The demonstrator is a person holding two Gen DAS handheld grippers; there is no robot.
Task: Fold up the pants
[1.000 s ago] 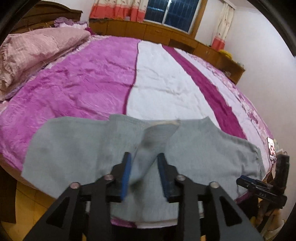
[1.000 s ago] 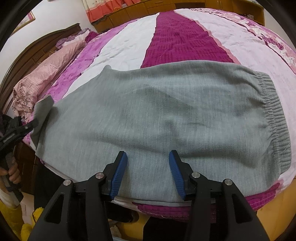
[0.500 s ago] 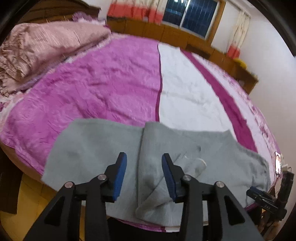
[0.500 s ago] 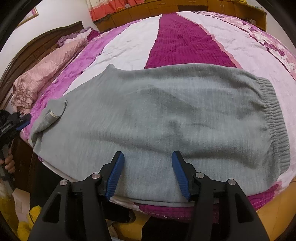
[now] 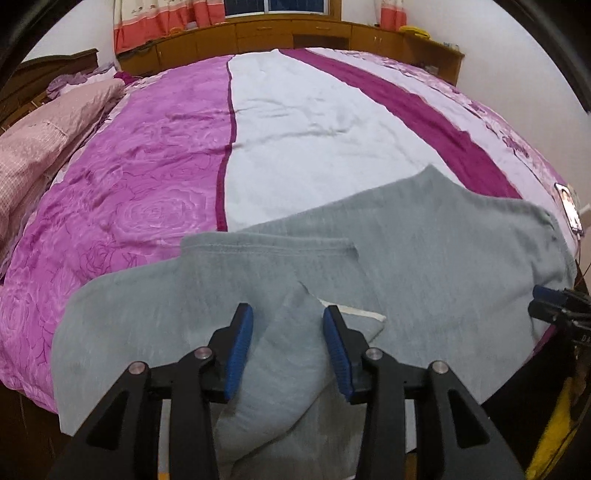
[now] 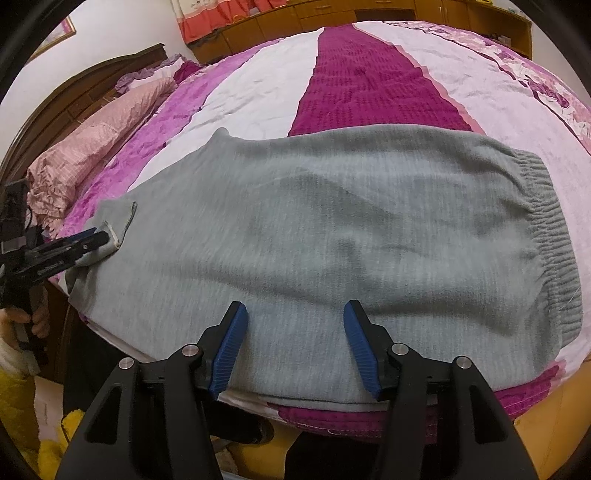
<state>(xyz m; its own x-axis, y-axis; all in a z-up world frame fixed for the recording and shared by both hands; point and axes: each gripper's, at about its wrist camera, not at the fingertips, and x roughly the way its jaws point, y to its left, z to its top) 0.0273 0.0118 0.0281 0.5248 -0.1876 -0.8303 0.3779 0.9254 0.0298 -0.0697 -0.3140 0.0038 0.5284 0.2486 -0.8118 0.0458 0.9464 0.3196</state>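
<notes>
Grey pants lie flat across the near edge of the bed, elastic waistband at the right. The leg end is folded back over the pants, its cuff lying loose. My left gripper is open just above this folded leg end, with cloth between the blue pads but not pinched. It also shows at the left of the right wrist view. My right gripper is open and empty over the near hem of the pants.
The bed has a purple, white and magenta cover. Pink pillows lie at the left by the wooden headboard. Wooden cabinets line the far wall. A phone lies at the bed's right edge.
My left gripper let go of the leg end, which dropped folded onto the pants. The left gripper then swung right and closer over it. My right gripper opened slightly wider.
</notes>
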